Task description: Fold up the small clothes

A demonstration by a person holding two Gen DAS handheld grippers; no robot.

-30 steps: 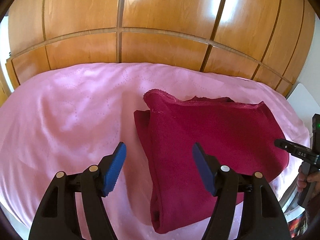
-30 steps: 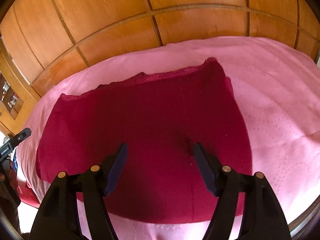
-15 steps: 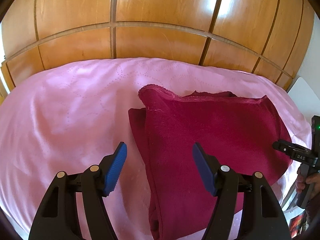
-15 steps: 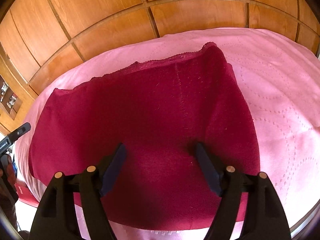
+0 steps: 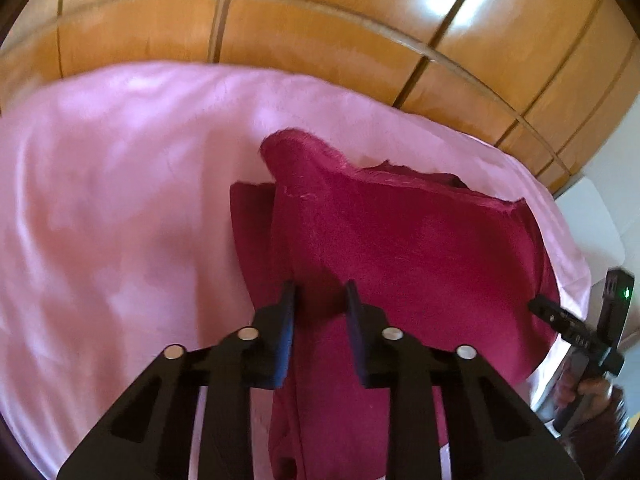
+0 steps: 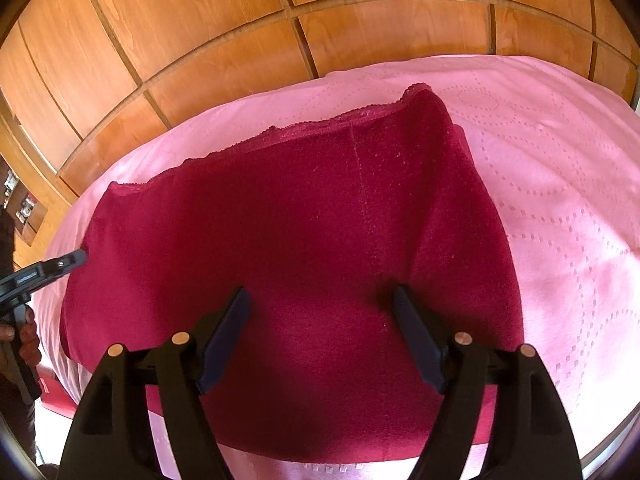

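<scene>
Lying across a bed covered in a pink bedspread [image 6: 560,184], a dark red garment [image 6: 304,232] sits folded over on itself, its lace-trimmed edge running along the far side towards a wall of wooden panels [image 6: 224,32]. On its left side a lower layer of the same cloth pokes out from under the top layer.

The left tongs [image 5: 320,300] are down at that left part of the garment. Their jaws stand narrowed to a small gap with red fabric showing between them and the tips pressed into the cloth; whether they have actually pinched a fold I cannot tell, as this view is blurred.

The right tongs [image 6: 322,304] hang over the near middle of the garment with their jaws spread wide, nothing between them but the cloth underneath. Whether the tips touch the fabric is unclear.

From the left wrist view, the right tool's handle and the hand [image 5: 588,392] holding it show at the garment's right edge. From the right wrist view, the other hand [image 6: 28,340] appears at the left, near the bed's edge.
</scene>
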